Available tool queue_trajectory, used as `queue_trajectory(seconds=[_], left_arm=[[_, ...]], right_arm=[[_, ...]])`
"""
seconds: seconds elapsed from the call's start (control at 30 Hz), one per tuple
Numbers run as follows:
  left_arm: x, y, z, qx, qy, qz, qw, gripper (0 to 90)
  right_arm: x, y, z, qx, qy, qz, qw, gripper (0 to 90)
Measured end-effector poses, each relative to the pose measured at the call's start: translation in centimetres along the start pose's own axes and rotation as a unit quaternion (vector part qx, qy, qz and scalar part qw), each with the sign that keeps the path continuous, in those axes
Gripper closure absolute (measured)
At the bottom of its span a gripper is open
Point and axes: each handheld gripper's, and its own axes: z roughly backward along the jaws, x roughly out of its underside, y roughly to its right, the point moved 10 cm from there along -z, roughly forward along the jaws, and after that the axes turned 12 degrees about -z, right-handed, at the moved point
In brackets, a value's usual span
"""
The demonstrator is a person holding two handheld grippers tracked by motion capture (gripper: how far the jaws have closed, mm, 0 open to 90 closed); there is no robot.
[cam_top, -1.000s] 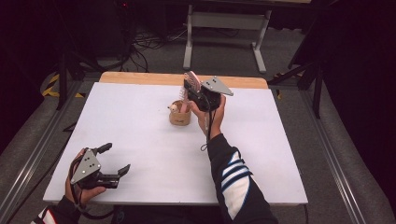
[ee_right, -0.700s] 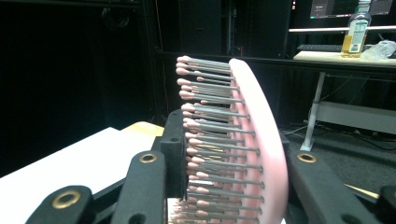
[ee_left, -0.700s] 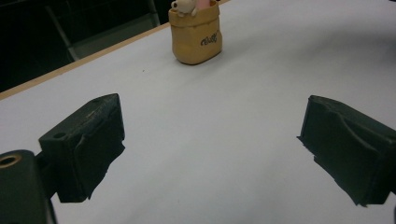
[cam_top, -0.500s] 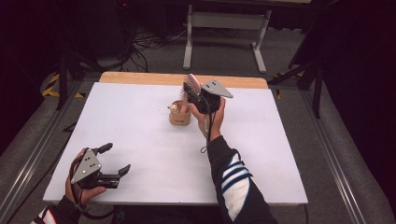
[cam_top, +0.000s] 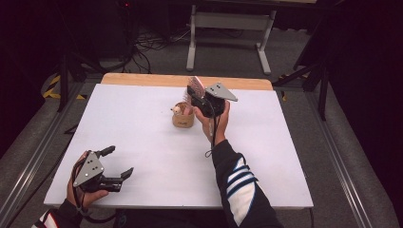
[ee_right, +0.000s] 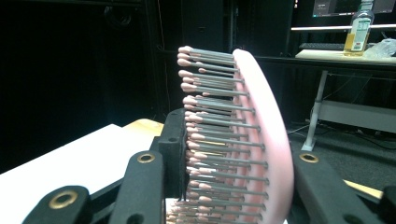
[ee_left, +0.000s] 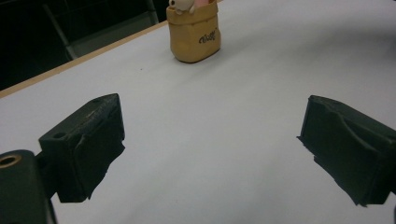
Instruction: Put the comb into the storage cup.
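Right gripper view: right gripper (ee_right: 219, 186) clamps pink hairbrush (ee_right: 243, 140) above tan holder (cam_top: 183, 116); nothing moved since prev frames. Left gripper (cam_top: 115, 167) open, idle.

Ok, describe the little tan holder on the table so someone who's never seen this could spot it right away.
Start at the white table and look toward its far wooden edge, near the middle. The tan holder stands there upright, just left of the right tool, which grips a pink hairbrush. It is the one thing standing on the table, with a small toy figure poking out.
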Motion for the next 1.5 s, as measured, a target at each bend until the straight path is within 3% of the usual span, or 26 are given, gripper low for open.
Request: queue_trajectory(seconds=[1.5], left_arm=[[0.1, 0.2, -0.3, 0.004, -0.007, -0.003, 1.0, 7.4]], right_arm=[[3.1, 3.1, 1.0, 0.024, -0.04, -0.015, 0.9988, 52.0]])
